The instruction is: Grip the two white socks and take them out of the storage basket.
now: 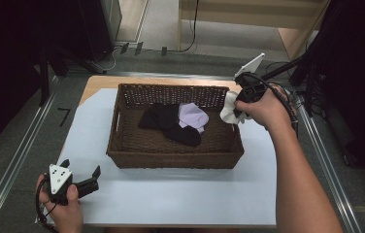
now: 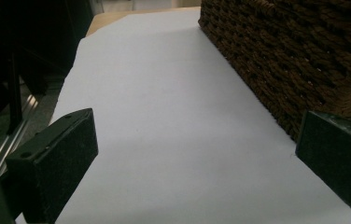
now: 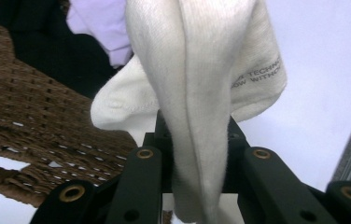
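A brown wicker basket (image 1: 122,158) stands on a white sheet in the middle of the table, with a black sock (image 1: 171,124) and a lilac sock (image 1: 192,115) lying inside. My right gripper (image 1: 237,108) hovers over the basket's far right corner, shut on a white sock (image 1: 229,111) that hangs from its jaws. In the right gripper view the white sock (image 3: 197,84) is pinched between the jaws, with the basket rim (image 3: 33,116) at the left. My left gripper (image 1: 95,177) rests open on the sheet near the front left; its jaws are wide apart, the basket wall (image 2: 295,56) just beyond.
The white sheet (image 1: 180,194) covers most of the wooden table. Metal rails (image 1: 20,155) run along both sides of the table. Dark equipment and cables stand at the back left and far right.
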The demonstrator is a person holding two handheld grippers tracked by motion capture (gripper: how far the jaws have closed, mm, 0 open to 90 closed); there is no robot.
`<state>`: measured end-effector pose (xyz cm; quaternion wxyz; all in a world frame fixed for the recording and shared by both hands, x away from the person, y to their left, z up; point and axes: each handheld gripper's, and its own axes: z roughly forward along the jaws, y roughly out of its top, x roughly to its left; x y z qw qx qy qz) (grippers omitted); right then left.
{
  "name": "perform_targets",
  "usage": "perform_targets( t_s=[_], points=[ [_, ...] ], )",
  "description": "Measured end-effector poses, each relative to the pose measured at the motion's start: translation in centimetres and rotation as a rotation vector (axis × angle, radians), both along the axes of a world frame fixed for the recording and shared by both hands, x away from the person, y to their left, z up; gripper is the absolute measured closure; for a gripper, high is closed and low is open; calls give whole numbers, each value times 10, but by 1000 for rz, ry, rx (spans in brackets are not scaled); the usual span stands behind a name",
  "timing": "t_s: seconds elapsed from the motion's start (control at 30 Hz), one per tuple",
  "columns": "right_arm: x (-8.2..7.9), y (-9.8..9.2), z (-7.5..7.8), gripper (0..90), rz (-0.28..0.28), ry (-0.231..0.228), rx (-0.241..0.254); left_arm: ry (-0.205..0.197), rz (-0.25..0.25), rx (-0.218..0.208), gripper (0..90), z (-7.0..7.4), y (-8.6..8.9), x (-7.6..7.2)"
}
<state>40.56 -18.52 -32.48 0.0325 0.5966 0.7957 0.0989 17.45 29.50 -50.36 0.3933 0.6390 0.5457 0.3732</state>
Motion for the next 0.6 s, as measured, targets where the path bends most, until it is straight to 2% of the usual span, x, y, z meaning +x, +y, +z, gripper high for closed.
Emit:
perform_targets(
  t_s=[0.27,0.37,0.5,0.6],
  points=[
    [-2,-25,-1,753,-37,-3,-25,-1,-1,-1,0,0,0,0],
    [-3,-36,-5,753,-54,3,-32,5,1,-7,0,0,1,0],
    [-4,-46,-12,753,-73,10,-36,-7,1,-21,0,0,1,0],
    [-4,-51,-19,753,-79,18,-43,-5,1,-43,0,0,4,0]
  ],
)
